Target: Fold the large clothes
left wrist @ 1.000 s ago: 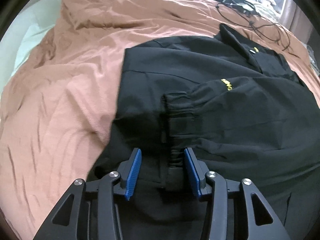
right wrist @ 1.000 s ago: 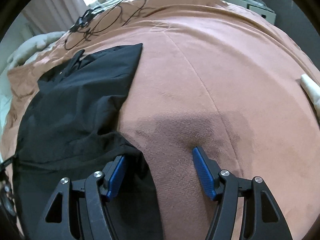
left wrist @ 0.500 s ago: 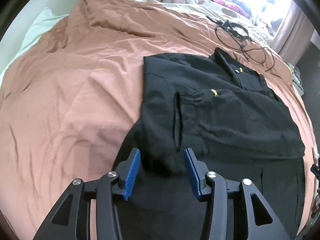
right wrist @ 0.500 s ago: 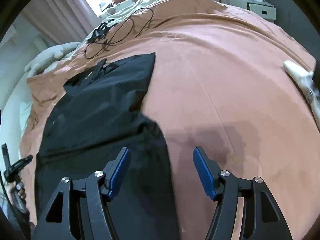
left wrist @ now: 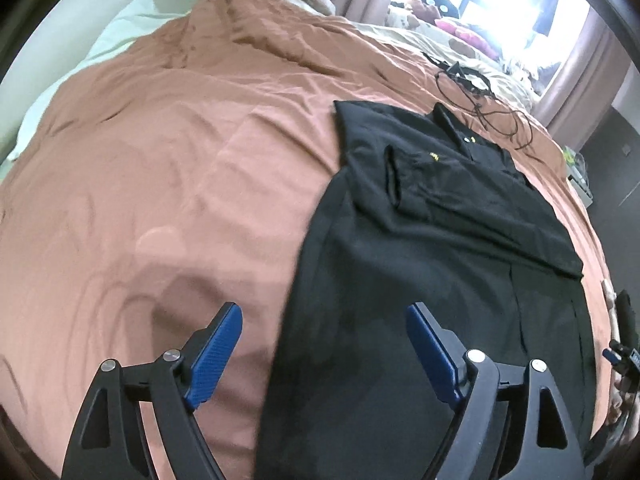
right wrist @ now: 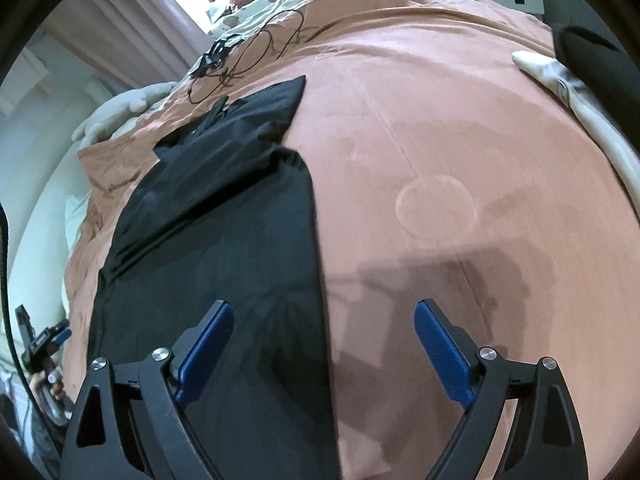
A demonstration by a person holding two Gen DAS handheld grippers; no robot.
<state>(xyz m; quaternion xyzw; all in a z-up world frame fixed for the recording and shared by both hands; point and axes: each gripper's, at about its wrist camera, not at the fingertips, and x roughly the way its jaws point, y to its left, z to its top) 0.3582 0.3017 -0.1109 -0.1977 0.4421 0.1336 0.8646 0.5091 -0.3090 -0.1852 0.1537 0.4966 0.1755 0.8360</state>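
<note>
A large black jacket (left wrist: 432, 248) with small yellow marks lies flat on the brown bedspread (left wrist: 160, 168), both sleeves folded in across its body. My left gripper (left wrist: 324, 344) is open and empty above the jacket's lower left edge. In the right wrist view the jacket (right wrist: 216, 232) lies to the left, and my right gripper (right wrist: 324, 344) is open and empty above its lower right edge, one finger over the cloth and one over the bedspread (right wrist: 460, 160).
A black cable (left wrist: 480, 100) lies past the jacket's collar, also in the right wrist view (right wrist: 248, 56). A white cloth (right wrist: 580, 112) lies at the bed's right edge. Pillows and soft toys (left wrist: 448, 28) sit by the window. A white pillow (left wrist: 100, 64) lies far left.
Both grippers have drawn back from the jacket's upper part toward its lower hem. The left jaws have opened much wider. The sleeves stay folded in.
</note>
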